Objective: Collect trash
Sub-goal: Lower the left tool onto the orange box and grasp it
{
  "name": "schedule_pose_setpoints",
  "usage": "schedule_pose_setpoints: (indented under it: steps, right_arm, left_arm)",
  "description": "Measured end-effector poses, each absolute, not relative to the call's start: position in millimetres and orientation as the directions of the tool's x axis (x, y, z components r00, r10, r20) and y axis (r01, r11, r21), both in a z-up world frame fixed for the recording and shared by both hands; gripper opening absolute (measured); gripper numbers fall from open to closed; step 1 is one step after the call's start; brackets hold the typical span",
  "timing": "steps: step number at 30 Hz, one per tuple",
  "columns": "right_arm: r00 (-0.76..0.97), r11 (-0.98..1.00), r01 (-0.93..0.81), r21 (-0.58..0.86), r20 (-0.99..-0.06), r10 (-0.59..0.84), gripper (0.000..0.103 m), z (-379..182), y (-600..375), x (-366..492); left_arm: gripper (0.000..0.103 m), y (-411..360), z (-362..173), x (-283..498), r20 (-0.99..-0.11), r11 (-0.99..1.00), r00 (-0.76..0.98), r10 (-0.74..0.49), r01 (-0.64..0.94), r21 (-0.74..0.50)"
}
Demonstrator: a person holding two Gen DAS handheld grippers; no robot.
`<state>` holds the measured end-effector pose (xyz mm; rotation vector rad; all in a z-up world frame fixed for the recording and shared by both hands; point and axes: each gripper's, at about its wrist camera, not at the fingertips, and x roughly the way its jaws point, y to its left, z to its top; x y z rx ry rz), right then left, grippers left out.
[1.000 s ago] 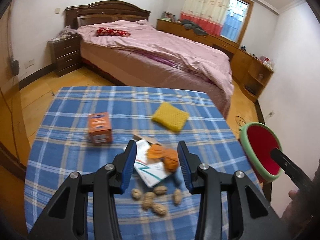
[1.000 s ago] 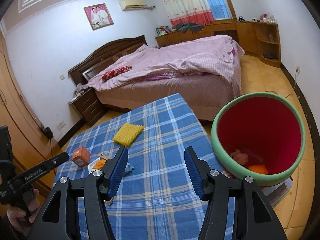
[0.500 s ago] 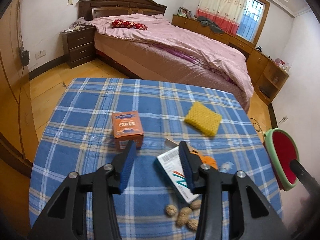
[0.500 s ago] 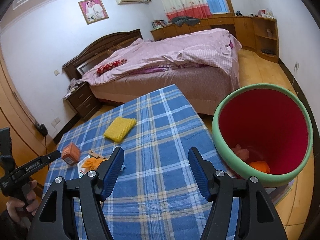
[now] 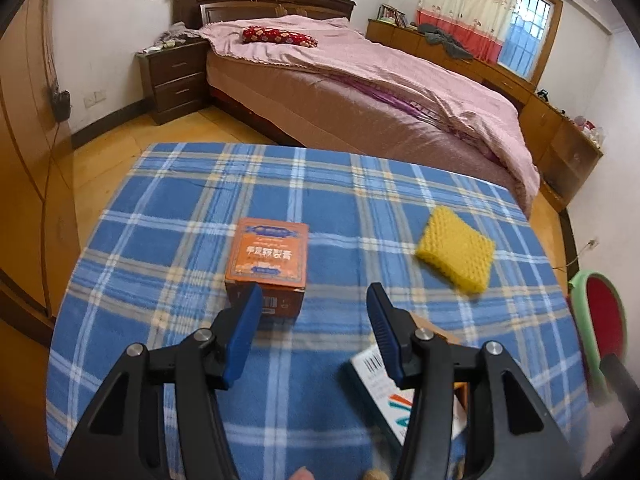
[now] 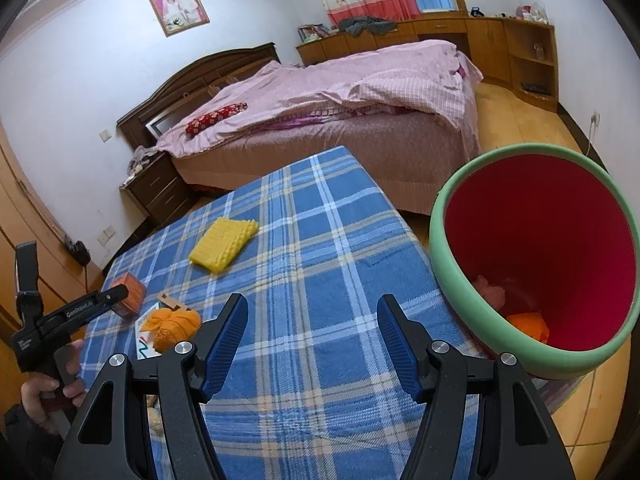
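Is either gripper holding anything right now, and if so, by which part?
Nothing is held. The left gripper is open above the cloth near the orange box; the right gripper is open and empty beside the bin.

left gripper (image 5: 314, 312) now nearer orange box (image 5: 267, 264) (jaws wider)

My table cloth (image 5: 192, 216) is blue with white and tan checks. The little box (image 5: 267, 258) is orange. The sponge (image 5: 456, 255) is yellow. My bin (image 6: 448, 256) is green outside and red inside. My gripper pads (image 5: 244, 334) are blue on black arms.
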<state>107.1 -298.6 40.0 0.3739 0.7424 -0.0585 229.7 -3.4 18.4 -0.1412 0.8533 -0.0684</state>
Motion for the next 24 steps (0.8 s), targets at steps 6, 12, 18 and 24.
schedule_pose_setpoints:
  steps: [6,12,18,24]
  right_arm:
    - [0.728,0.931,0.186,0.314,-0.68,0.084,0.069,34,-299,112]
    - [0.722,0.933,0.177,0.312,-0.685,0.092,0.069,30,-297,113]
    - [0.716,0.933,0.173,0.316,-0.69,0.101,0.069,27,-297,116]
    - [0.718,0.931,0.168,0.324,-0.688,0.11,0.069,25,-298,118]
  left_arm:
    - [0.054,7,9,241,-0.751,0.989,0.655,-0.085,-0.038,-0.145]
    - [0.054,14,-1,254,-0.759,0.987,0.646,-0.085,-0.051,-0.155]
    - [0.054,19,-7,262,-0.766,0.982,0.634,-0.105,-0.054,-0.179]
    - [0.06,16,12,254,-0.727,0.978,0.675,-0.128,-0.037,-0.207]
